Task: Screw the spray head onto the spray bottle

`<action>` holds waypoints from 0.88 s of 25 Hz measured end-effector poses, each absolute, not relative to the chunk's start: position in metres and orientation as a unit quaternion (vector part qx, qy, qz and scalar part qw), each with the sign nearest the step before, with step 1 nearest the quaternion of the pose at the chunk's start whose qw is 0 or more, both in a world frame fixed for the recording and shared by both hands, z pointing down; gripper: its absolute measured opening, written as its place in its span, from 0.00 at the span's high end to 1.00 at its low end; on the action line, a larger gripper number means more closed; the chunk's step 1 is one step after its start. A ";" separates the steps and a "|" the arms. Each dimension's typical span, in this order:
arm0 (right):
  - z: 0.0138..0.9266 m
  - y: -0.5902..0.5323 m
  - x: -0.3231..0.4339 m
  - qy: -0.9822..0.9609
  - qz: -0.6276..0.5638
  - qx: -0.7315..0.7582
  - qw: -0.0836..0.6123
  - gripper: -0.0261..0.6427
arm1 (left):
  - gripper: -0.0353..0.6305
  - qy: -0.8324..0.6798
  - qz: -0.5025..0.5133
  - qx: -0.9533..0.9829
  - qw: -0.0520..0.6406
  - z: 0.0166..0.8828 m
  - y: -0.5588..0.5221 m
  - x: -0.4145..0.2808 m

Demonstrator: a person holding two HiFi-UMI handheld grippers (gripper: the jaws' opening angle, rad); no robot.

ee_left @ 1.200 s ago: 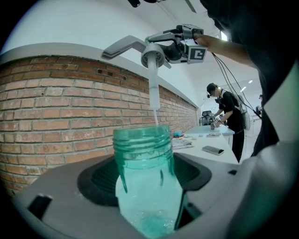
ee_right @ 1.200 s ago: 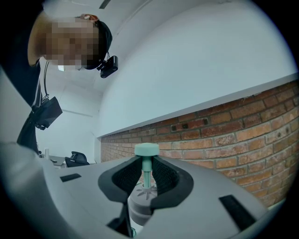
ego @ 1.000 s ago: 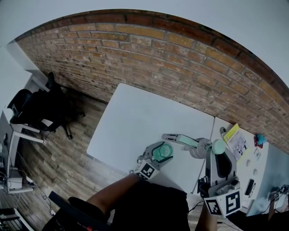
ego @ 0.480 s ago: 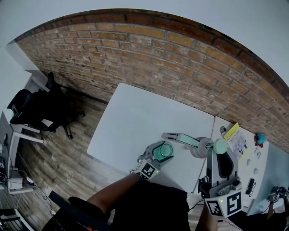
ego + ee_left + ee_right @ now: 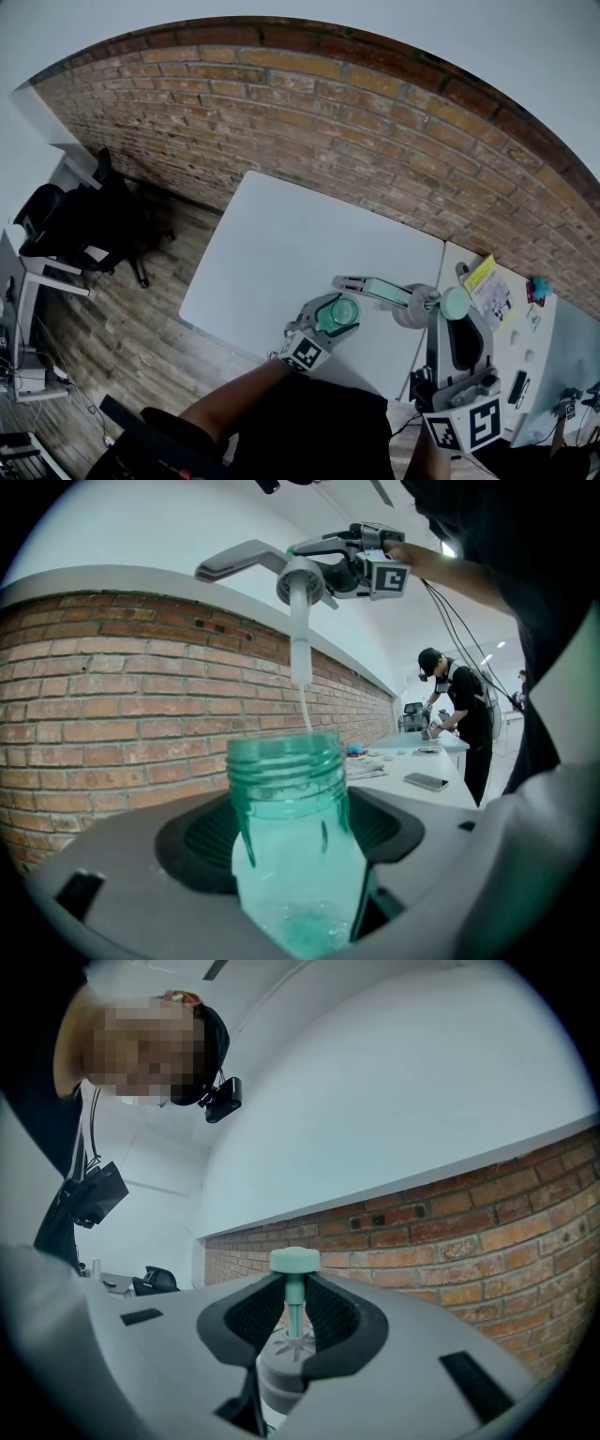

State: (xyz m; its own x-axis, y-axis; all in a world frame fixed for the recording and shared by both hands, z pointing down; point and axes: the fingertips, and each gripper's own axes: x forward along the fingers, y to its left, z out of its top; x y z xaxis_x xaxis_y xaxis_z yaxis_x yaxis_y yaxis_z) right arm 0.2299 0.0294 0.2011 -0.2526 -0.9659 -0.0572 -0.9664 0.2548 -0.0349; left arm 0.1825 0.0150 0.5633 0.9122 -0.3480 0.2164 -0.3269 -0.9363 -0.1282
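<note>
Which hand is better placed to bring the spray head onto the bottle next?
Right. The right tongs grip the spray head, apart from the bottle; the left tongs only hold the bottle, neck open.

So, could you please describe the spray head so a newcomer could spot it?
Find the white table by the brick wall. Over its right edge, the right tongs hold the spray head: grey, with a tube, unlike the green bottle nearby.

Head camera looks steeply down on the white tabletop (image 5: 281, 244) and brick wall (image 5: 328, 122). Each tool camera rides close behind its jaws, facing that wall. The view from the left tool (image 5: 336, 316) also catches the right tool (image 5: 328, 569) overhead.
</note>
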 end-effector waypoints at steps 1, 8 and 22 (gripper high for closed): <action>0.200 0.029 0.229 0.792 0.004 -0.610 0.034 0.85 | 0.44 0.174 -0.117 -0.977 0.044 0.561 0.014 0.183; 0.198 0.026 0.227 0.793 0.006 -0.609 0.033 0.85 | 0.44 0.173 -0.122 -0.976 0.053 0.561 0.013 0.182; 0.192 0.029 0.223 0.796 0.012 -0.604 0.035 0.85 | 0.44 0.178 -0.118 -0.976 0.047 0.559 0.014 0.184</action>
State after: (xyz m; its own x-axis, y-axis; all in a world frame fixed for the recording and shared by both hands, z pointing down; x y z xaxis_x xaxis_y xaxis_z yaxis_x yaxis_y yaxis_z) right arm 0.2232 0.0291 0.1924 -0.2684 -0.9608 -0.0698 -0.9625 0.2705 -0.0229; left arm 0.1839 0.0143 0.5592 0.9089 -0.3581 0.2137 -0.3357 -0.9323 -0.1345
